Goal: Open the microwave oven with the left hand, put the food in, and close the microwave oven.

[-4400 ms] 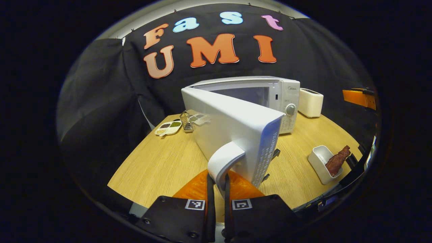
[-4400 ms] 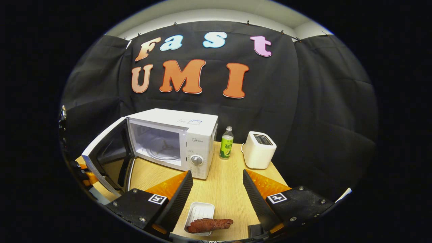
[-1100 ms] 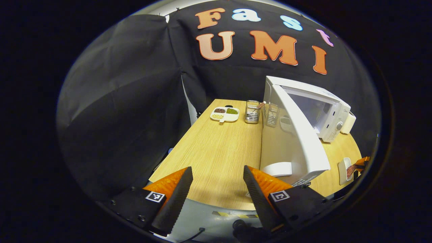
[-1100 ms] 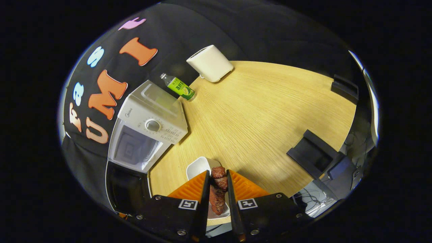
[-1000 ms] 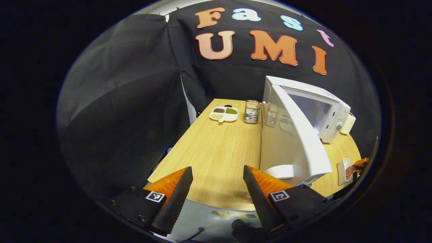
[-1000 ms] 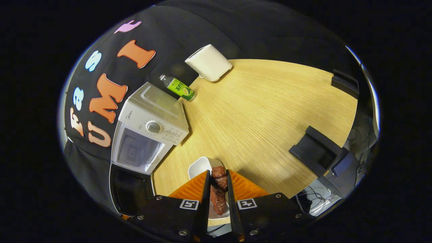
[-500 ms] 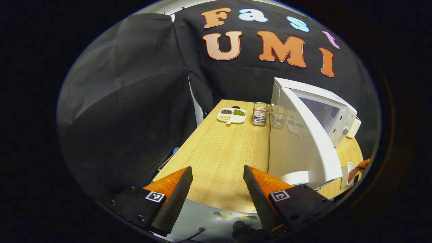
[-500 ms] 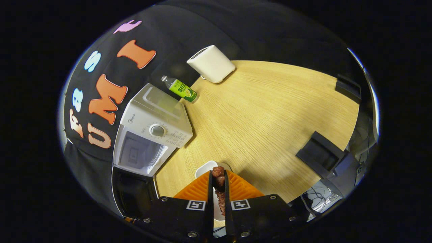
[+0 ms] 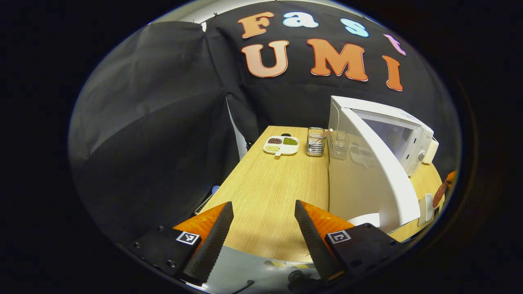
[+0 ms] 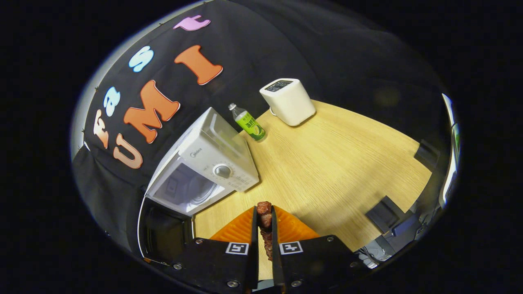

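Note:
The white microwave (image 9: 402,134) (image 10: 212,163) stands on the wooden table with its door (image 9: 367,175) (image 10: 163,230) swung wide open. My left gripper (image 9: 261,222) is open over the table's near edge, left of the door, holding nothing. My right gripper (image 10: 262,218) is shut on a reddish-brown piece of meat (image 10: 264,212), lifted above the table in front of the microwave. In the left gripper view the meat (image 9: 440,193) and the small white dish (image 9: 427,203) show at the far right, past the door's edge.
A white toaster (image 10: 288,101) and a green-labelled bottle (image 10: 249,122) stand right of the microwave. A divided plate of grains (image 9: 281,145) and a wire holder (image 9: 315,141) sit at the table's far left. Black blocks (image 10: 386,212) lie near the right edge.
My right gripper closed tighter on the meat and lifted it off the white dish, turning toward the microwave. My left gripper, let go of the door handle earlier, drifted slightly left.

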